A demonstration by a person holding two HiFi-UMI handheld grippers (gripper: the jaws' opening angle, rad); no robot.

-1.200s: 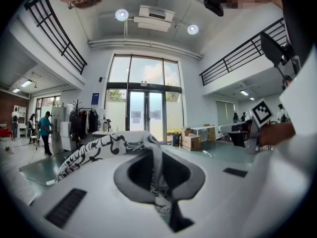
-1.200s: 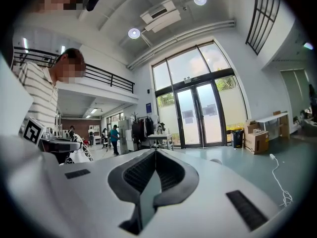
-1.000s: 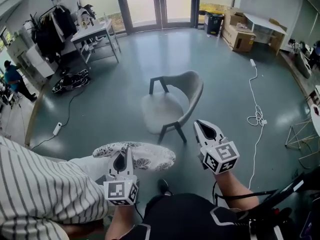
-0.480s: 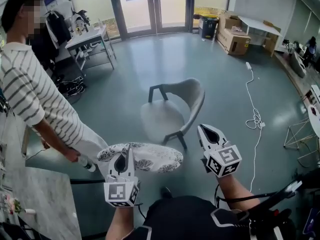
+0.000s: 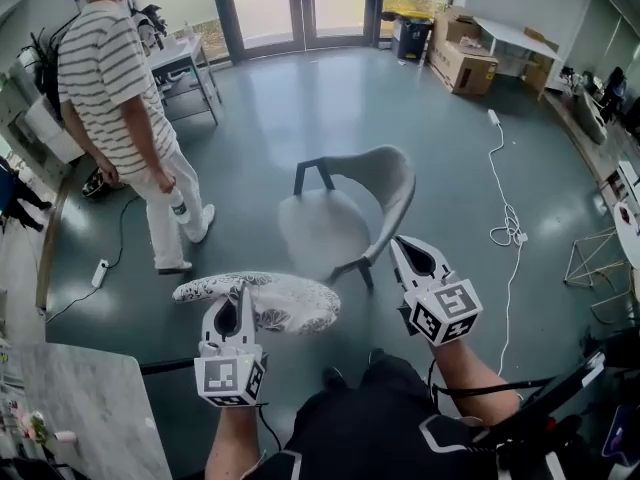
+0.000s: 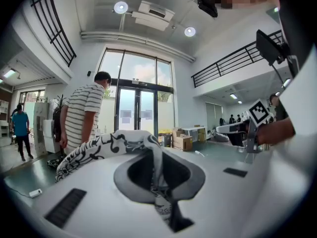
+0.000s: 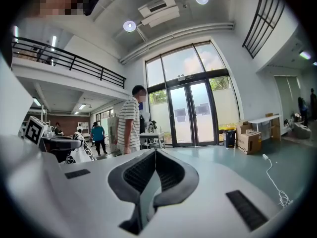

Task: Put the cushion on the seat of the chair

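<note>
A grey shell chair (image 5: 352,211) stands on the green floor ahead, its bare seat (image 5: 318,230) facing left. The black-and-white patterned cushion (image 5: 262,299) hangs level, short of the chair and to its left. My left gripper (image 5: 232,315) is shut on the cushion's near edge; in the left gripper view the fabric (image 6: 104,145) is pinched between the jaws and drapes away to the left. My right gripper (image 5: 416,258) is shut with nothing in it, just right of the chair's front leg. In the right gripper view the jaws of this gripper (image 7: 154,168) meet, with nothing between them.
A person in a striped shirt (image 5: 120,88) stands left of the chair. A white cable (image 5: 508,230) lies on the floor at the right. Cardboard boxes (image 5: 462,65) and a table (image 5: 182,56) line the far wall by the glass doors.
The person in the striped shirt has stepped away from close beside me to the far left. Both grippers and the cushion have come nearer to the chair.
</note>
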